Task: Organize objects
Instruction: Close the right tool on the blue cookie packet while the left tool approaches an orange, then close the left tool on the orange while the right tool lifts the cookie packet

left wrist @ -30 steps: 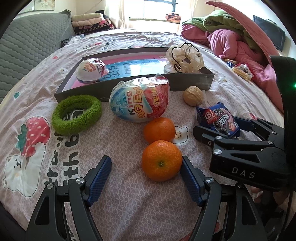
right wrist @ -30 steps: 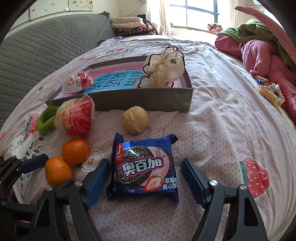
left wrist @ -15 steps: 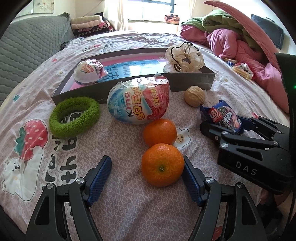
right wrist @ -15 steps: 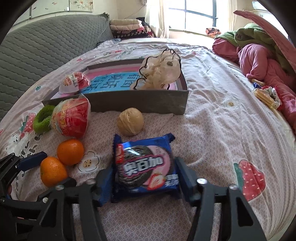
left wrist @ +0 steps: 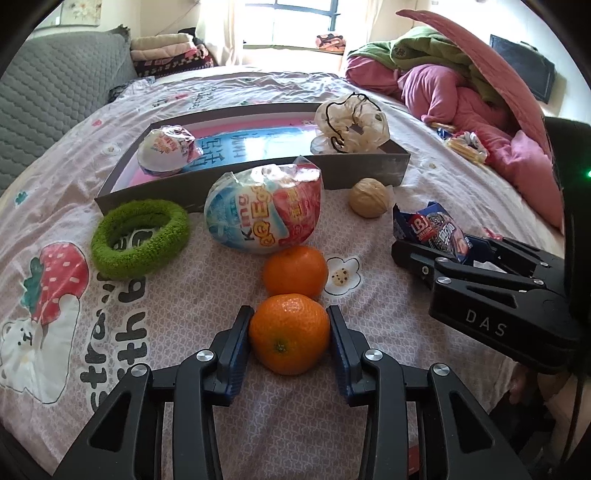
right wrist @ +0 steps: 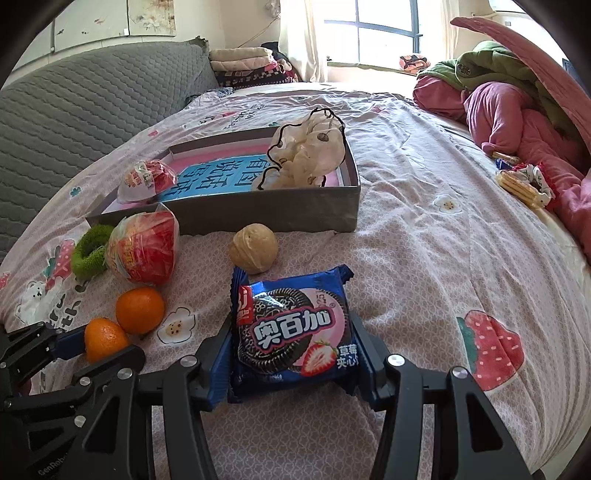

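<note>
Both tongs are loaded — left gripper [left wrist: 290, 334] clamps the near orange [left wrist: 289, 333], right gripper [right wrist: 291, 354] pinches the cookie packet [right wrist: 291, 328] across its width. The grey box [right wrist: 295, 214] lies straight ahead — right is nearer.

A bed [right wrist: 424, 236] with a printed pink sheet fills the room, a grey quilted headboard [right wrist: 92, 96] on one side. Daylight comes through a curtained window [right wrist: 384, 33]; pink and green bedding [left wrist: 461, 88] is heaped nearby.

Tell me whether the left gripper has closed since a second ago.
Yes. The left gripper has closed inward; both fingers now press the near orange, which stayed by the far orange.
</note>
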Motion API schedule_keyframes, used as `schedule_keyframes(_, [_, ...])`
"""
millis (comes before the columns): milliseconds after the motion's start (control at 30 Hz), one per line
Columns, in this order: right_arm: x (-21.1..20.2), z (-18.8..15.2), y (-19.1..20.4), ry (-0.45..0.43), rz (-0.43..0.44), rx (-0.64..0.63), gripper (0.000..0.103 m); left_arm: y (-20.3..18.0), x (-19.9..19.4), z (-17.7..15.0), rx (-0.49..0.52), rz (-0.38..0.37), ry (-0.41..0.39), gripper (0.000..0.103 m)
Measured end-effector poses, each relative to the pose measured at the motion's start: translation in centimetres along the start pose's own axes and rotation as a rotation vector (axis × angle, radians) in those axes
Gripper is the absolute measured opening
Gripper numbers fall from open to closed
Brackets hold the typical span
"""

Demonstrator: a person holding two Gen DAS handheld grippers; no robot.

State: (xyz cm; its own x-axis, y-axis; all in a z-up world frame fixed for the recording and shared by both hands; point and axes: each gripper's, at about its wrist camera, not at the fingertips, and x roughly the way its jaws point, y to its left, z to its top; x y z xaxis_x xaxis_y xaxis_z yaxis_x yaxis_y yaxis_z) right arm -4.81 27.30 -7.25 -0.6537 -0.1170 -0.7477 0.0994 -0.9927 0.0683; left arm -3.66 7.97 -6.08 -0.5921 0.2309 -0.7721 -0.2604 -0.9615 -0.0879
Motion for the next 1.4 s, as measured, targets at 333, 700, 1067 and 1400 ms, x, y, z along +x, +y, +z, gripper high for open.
schedule_keyframes(333, [-0.9,0.1,0.6,-0.014,-0.003,-0.006,0.055,0.6,-1.0,-0.1,-0.026,-0.014,-0.009,0.04])
schedule_keyframes(700, [-3.1,0.6,2.2,-0.063,-0.006,-0.034,0.055,1.3,-2.7,0.2,-0.04,-0.011,-0.049,0.04])
schedule_keyframes(1067, [-5.1,1.4,4.1,-0.111,-0.016,-0.075,0.055,2.1,-4.6,0.5,-0.045,-0.01,-0.101,0.04])
schedule_keyframes(1400, [-6.2,2.0,4.9,-0.145,-0.028,-0.094,0.055,2.9,-5.4,0.8,-0.057,0.001,-0.126,0.04])
